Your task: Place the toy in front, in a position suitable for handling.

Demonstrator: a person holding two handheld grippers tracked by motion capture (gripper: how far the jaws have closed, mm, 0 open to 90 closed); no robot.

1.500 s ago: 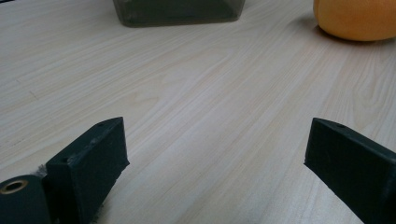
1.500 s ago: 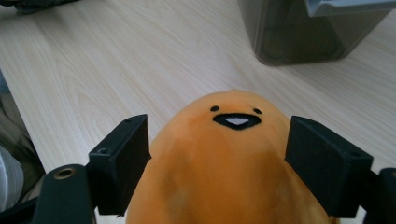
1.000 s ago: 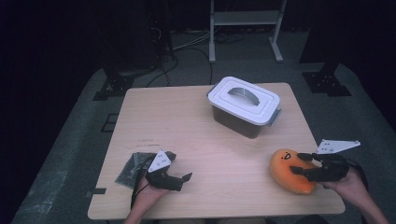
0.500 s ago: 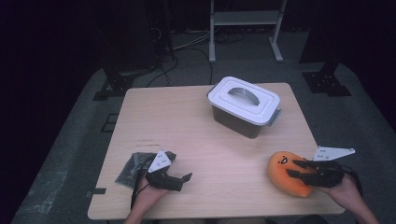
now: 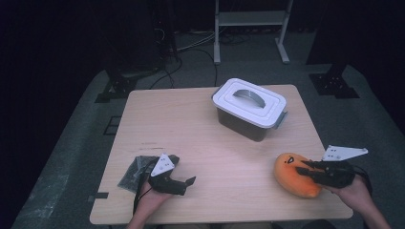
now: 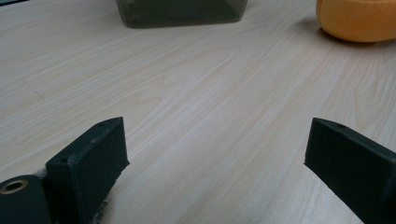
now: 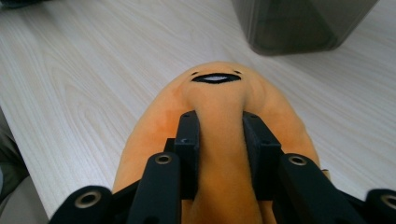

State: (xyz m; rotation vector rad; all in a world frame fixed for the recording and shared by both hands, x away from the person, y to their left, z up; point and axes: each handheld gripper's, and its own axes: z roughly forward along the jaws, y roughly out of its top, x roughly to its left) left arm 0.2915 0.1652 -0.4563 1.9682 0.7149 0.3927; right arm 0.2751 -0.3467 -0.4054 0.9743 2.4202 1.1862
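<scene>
Wooden table, lidded grey box toward the table's far right, dark crumpled bag at the table's near left corner, white metal stand on the floor beyond the table

I see a soft, matt orange plush toy, a pale wood-grain surface, and matt black plastic jaws.

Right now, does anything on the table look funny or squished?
Yes: the orange plush toy near the table's right front edge is pinched into a ridge between the right gripper jaws, which have just been closing. The lidded container sits upright, nothing spilled.
</scene>
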